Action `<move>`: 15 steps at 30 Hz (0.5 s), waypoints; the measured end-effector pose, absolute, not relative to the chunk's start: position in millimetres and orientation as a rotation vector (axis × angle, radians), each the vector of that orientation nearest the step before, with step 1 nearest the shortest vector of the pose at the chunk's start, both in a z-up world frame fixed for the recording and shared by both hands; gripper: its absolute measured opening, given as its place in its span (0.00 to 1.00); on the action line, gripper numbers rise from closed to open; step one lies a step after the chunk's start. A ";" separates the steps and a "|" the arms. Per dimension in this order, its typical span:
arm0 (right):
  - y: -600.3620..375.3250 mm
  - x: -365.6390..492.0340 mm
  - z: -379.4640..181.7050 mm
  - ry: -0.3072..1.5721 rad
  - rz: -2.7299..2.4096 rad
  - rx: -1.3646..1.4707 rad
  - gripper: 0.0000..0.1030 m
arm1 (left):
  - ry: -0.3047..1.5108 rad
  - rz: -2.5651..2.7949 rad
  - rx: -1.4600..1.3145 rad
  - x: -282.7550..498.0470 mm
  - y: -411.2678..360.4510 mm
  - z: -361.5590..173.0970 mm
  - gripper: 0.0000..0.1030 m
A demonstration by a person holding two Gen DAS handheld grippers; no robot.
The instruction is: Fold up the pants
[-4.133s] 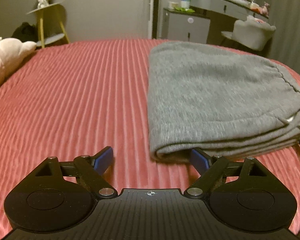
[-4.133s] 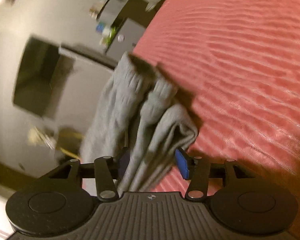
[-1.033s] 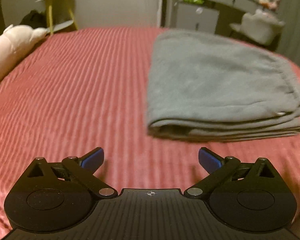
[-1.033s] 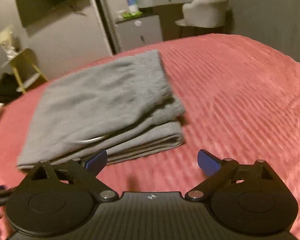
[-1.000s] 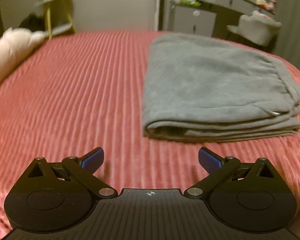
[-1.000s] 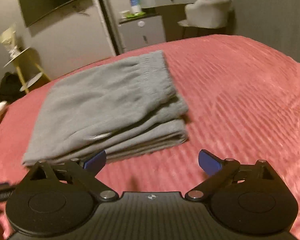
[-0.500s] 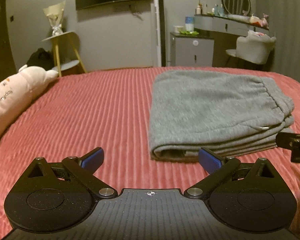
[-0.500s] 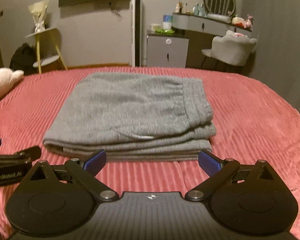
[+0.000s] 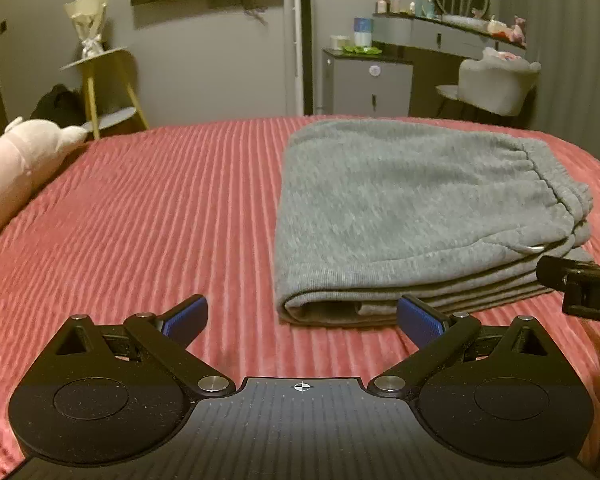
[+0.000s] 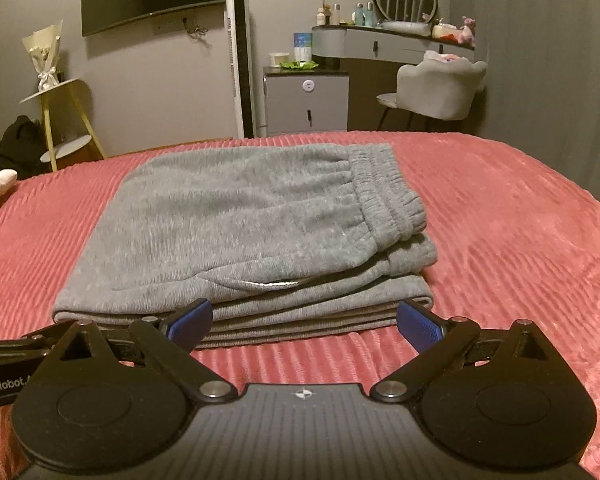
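The grey pants (image 9: 412, 208) lie folded in a flat stack on the red ribbed bedspread (image 9: 140, 220), waistband to the right. They also show in the right wrist view (image 10: 240, 232), straight ahead. My left gripper (image 9: 302, 320) is open and empty, just in front of the stack's near left corner. My right gripper (image 10: 304, 322) is open and empty, just in front of the stack's near edge. Neither touches the cloth. The right gripper's side shows at the right edge of the left wrist view (image 9: 584, 284).
A pink plush toy (image 9: 16, 168) lies at the bed's left edge. Beyond the bed stand a yellow side table (image 9: 100, 92), a small grey cabinet (image 10: 306, 102), a dressing table with a mirror (image 10: 404, 20) and a padded chair (image 10: 440, 88).
Both grippers, open and empty, have drawn back from the folded pants and levelled out. The views are now steady. The pants lie still.
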State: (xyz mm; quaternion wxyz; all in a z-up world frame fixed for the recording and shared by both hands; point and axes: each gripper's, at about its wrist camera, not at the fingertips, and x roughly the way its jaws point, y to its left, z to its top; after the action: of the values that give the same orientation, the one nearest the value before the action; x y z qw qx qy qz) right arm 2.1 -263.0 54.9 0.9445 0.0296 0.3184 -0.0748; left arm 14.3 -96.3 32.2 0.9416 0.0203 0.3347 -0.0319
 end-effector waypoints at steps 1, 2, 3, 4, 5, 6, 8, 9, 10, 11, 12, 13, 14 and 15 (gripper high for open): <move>-262.1 3.0 53.9 0.651 -0.148 0.058 0.96 | 0.684 -0.067 0.038 14.9 -95.8 32.0 1.00; -261.2 3.5 53.2 0.652 -0.145 0.055 0.96 | 0.688 -0.068 0.031 15.5 -95.2 31.8 1.00; -260.6 3.7 52.8 0.651 -0.143 0.052 0.96 | 0.692 -0.070 0.023 16.2 -94.4 31.7 1.00; -260.2 3.7 52.7 0.649 -0.142 0.050 0.96 | 0.699 -0.072 0.014 16.9 -93.5 31.6 1.00; -260.0 3.8 52.4 0.649 -0.141 0.049 0.96 | 0.703 -0.073 0.008 17.3 -92.9 31.4 1.00; -260.1 3.8 52.2 0.650 -0.140 0.050 0.96 | 0.705 -0.072 0.005 17.3 -92.6 31.4 1.00; -261.4 3.9 52.8 0.651 -0.140 0.057 0.96 | 0.702 -0.070 0.008 16.3 -93.1 31.9 1.00; -262.1 3.8 52.8 0.651 -0.140 0.062 0.96 | 0.700 -0.072 0.010 15.4 -93.3 32.3 1.00; -262.8 3.8 52.9 0.652 -0.140 0.066 0.96 | 0.699 -0.073 0.012 14.8 -93.8 32.6 1.00; -263.3 3.6 53.1 0.652 -0.141 0.069 0.96 | 0.698 -0.074 0.016 14.4 -94.5 32.8 1.00; -263.3 3.1 53.4 0.650 -0.143 0.071 0.96 | 0.698 -0.075 0.020 14.0 -94.9 33.0 1.00; -263.8 2.7 53.6 0.648 -0.143 0.072 0.96 | 0.698 -0.076 0.024 13.8 -95.2 33.2 1.00; -263.9 2.3 53.7 0.647 -0.142 0.072 0.96 | 0.699 -0.078 0.027 13.4 -95.5 33.3 1.00; -263.6 1.9 53.9 0.646 -0.143 0.070 0.96 | 0.699 -0.080 0.029 13.0 -95.7 33.5 1.00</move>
State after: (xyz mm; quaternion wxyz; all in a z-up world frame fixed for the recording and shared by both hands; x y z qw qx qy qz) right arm 1.9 -263.6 53.9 0.9452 0.0346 0.3171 -0.0702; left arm 13.0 -95.7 33.5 0.9387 0.0140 0.3421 -0.0390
